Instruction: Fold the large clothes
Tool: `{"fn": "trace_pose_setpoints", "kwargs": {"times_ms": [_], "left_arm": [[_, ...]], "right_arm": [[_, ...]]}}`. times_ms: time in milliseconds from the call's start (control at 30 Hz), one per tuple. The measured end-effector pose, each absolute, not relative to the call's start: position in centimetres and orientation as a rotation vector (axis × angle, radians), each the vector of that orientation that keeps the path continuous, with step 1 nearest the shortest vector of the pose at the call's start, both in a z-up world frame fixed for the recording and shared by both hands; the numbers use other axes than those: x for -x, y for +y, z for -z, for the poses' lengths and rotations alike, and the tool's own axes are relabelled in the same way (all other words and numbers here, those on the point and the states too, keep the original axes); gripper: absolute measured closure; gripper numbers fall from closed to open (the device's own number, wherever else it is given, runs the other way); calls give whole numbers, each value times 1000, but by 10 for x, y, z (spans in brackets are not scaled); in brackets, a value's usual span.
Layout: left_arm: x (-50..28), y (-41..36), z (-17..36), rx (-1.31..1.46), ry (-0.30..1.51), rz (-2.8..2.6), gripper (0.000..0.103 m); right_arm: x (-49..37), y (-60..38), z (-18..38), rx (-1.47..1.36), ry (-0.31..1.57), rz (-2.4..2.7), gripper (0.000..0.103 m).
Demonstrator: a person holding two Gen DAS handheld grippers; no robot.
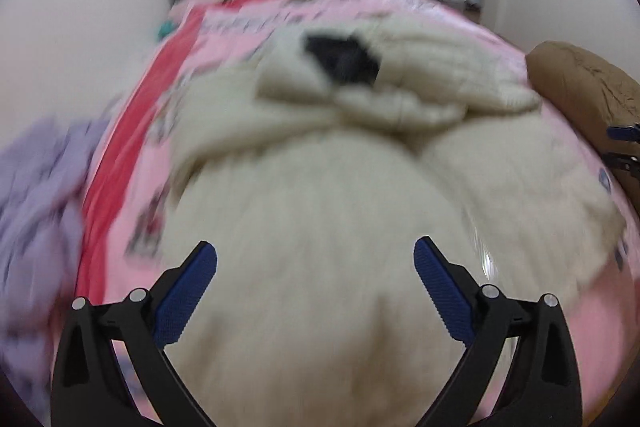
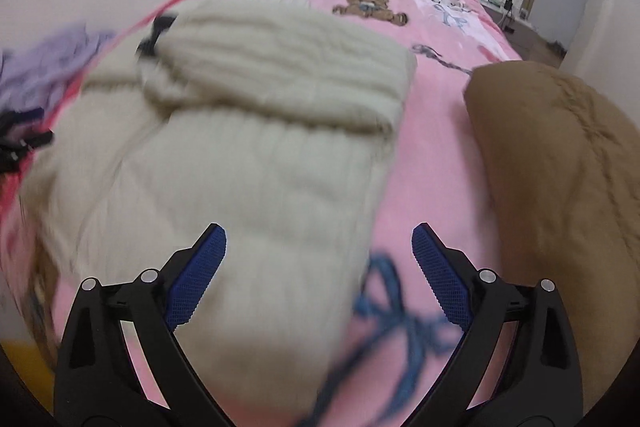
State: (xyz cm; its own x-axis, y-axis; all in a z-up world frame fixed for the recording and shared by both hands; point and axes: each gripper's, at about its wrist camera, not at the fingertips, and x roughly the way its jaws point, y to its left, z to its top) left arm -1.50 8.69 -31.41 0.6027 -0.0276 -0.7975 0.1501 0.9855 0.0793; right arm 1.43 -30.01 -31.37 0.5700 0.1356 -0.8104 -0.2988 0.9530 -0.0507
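Cream knit sweater [image 1: 304, 211] lies on the pink bedspread [image 2: 432, 131], filling the centre of the left wrist view and the centre-left of the right wrist view. Sleeves appear folded across the upper body, with a dark patch showing at the neck.

Left hand-held gripper [image 1: 316, 263]: jaws apart, holding nothing, above the lower body. Right hand-held gripper [image 2: 320, 247]: jaws apart, empty, over the sweater's lower right edge.

Judgement: sleeve fold done; next move calls for gripping the hem and carrying it toward the collar.

Material: thick, ribbed, bulky. Both views blurred.

Brown garment [image 2: 560, 167] lies at right; lilac garment [image 1: 36, 187] at left.
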Motion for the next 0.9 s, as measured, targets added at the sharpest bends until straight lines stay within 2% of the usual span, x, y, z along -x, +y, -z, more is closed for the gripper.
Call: {"fn": "trace_pose_setpoints", "kwargs": {"times_ms": [100,267,367,400,433,467,533,633,667,700,833,867,900], "left_arm": [[59,109,313,-121,958,56,6],[111,124,334,-314,1012,25,6],[124,139,351,-401,1031,-10,6],[123,146,359,-410,1044,-23,6],[122,152,362,-409,1054,-28,8],[118,156,365,-397,1060,-32,17],[109,169,371,-344,1083,-20,29],[103,181,378,-363,1059,-39,35],[100,183,379,-379,1050,-43,43],[98,185,380,-384,1047,-42,46],[90,177,392,-508,1039,-29,50],[87,174,396,-537,1051,-17,53],[84,172,399,-558,1062,-3,55]], "right_arm": [[26,-286,315,371,928,-282,13],[74,-260,336,653,899,-291,14],[78,-252,352,740,887,-235,27],[76,-251,357,766,883,-221,36],[73,-250,364,803,873,-186,46],[69,-251,367,812,873,-155,47],[58,-255,370,773,890,-127,47],[47,-256,377,771,907,-80,45],[46,-256,379,779,904,-67,45],[45,-257,380,771,901,-65,45],[32,-259,384,757,908,-1,47],[25,-260,387,758,929,14,52],[17,-262,387,728,959,9,67]]}}
